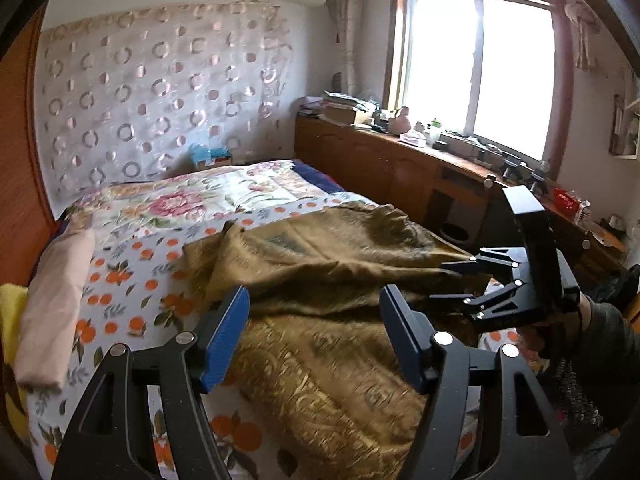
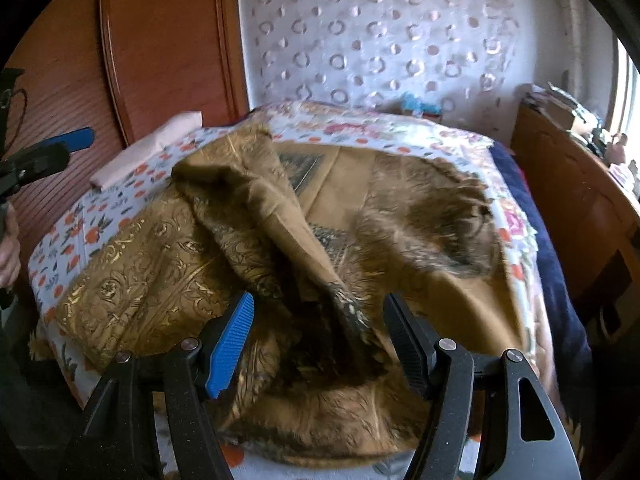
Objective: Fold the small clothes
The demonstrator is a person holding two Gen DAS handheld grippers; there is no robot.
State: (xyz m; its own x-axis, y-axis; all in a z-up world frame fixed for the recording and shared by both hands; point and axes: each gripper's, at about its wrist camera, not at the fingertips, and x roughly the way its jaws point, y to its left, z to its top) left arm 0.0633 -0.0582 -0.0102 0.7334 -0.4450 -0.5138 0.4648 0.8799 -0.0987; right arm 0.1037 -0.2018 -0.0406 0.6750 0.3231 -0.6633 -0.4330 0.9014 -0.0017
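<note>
A golden-brown patterned cloth [image 1: 320, 280] lies rumpled on the bed, partly folded over itself; it also fills the middle of the right wrist view [image 2: 320, 220]. My left gripper [image 1: 314, 312] is open, its blue pads just above the cloth's near part, holding nothing. My right gripper [image 2: 318, 320] is open over the cloth's bunched near edge, empty. In the left wrist view the right gripper [image 1: 452, 284] shows at the cloth's right edge. In the right wrist view the left gripper [image 2: 60, 144] shows at the far left.
The bed has an orange-fruit sheet [image 1: 132, 280] and a floral quilt [image 1: 224, 196] at the far end. A folded pink cloth [image 1: 56, 304] lies along the bed's left side. A wooden cabinet [image 1: 380, 168] with clutter runs under the window on the right. A wooden headboard [image 2: 160, 48] stands behind.
</note>
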